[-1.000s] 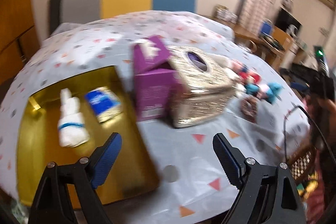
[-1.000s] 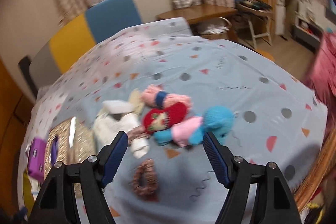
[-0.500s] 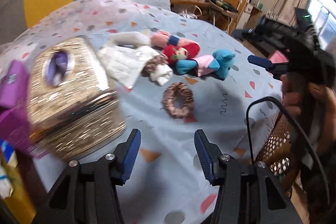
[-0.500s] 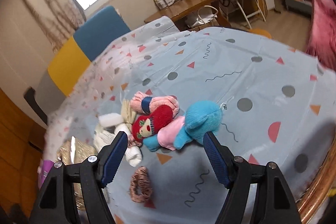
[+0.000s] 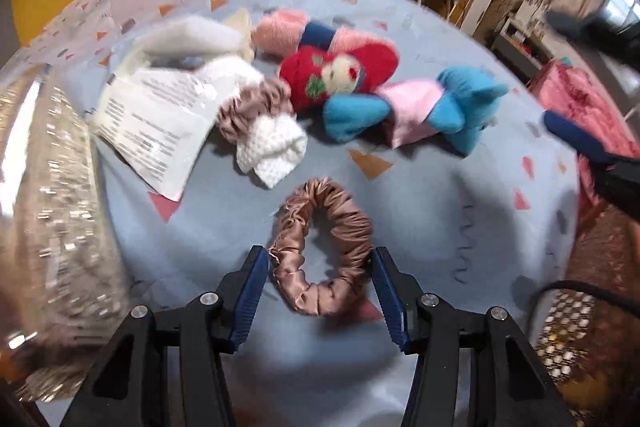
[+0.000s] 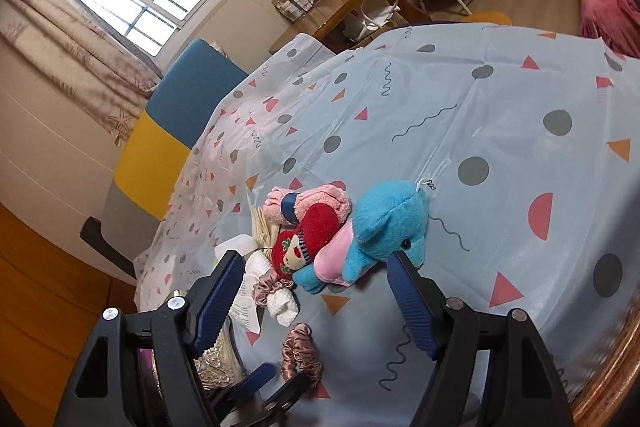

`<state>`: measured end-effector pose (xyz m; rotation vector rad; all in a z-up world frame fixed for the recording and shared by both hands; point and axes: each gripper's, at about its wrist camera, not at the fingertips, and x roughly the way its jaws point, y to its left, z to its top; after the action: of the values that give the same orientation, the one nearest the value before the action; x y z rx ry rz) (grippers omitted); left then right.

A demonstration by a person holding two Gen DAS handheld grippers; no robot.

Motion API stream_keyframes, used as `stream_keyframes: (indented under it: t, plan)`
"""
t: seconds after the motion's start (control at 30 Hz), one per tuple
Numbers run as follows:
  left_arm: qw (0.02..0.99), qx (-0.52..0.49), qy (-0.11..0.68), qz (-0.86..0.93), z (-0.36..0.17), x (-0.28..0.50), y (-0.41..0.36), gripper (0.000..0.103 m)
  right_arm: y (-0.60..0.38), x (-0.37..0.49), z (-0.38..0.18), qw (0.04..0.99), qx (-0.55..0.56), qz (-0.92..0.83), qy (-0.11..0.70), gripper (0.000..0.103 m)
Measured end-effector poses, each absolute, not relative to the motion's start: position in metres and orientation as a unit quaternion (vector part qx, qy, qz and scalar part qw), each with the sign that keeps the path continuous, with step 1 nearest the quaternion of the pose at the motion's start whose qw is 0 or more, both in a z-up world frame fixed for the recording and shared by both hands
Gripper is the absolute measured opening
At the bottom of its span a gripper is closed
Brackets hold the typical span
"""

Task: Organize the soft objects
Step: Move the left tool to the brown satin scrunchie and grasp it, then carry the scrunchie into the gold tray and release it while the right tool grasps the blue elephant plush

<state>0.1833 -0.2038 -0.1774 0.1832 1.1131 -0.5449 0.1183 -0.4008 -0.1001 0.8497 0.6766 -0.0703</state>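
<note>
Since the left gripper (image 5: 318,291) sits spread around the satin scrunchie (image 5: 322,247) without pinching, that slippery fabric could squirt out.

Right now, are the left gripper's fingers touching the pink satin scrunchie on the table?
Cannot tell. In the left wrist view the left gripper straddles the scrunchie, both fingers right at its edges, with no clear gap or squeeze visible.
</note>
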Motion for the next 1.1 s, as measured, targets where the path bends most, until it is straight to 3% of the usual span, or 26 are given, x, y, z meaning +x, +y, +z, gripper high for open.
stream_keyframes:
  t: [0.03,0.07,0.1,0.13,0.17,0.33,0.67,0.9,1.1]
  plan:
    - [0.817,0.095,0.508,-0.256,-0.178,0.182,-0.207,0.054,-0.401,0.119,-0.101,0.854,0.406,-0.032,0.324,0.076]
    - [0.818,0.107,0.502,-0.261,-0.178,0.180,-0.210,0.044,-0.401,0.120,-0.102,0.853,0.408,-0.031,0.325,0.076]
    - [0.818,0.114,0.497,-0.265,-0.177,0.178,-0.213,0.023,-0.402,0.120,-0.102,0.852,0.408,-0.030,0.326,0.076]
    - [0.818,0.112,0.495,-0.269,-0.176,0.177,-0.213,0.012,-0.402,0.120,-0.102,0.851,0.409,-0.029,0.327,0.076]
    - [0.817,0.109,0.497,-0.271,-0.175,0.178,-0.213,0.010,-0.402,0.121,-0.103,0.850,0.410,-0.030,0.329,0.076]
    - [0.820,0.081,0.496,-0.273,-0.162,0.183,-0.200,0.010,-0.404,0.123,-0.108,0.842,0.418,-0.031,0.341,0.076]
    - [0.866,0.020,0.436,-0.244,-0.070,0.217,-0.152,0.010,-0.399,0.125,-0.108,0.842,0.404,-0.028,0.358,0.076]
    - [0.904,-0.021,0.395,-0.163,-0.014,0.249,-0.071,0.010,-0.395,0.129,-0.110,0.841,0.390,-0.026,0.374,0.076]
    - [0.922,-0.053,0.372,-0.091,0.001,0.240,0.017,0.010,-0.391,0.133,-0.110,0.842,0.375,-0.021,0.388,0.076]
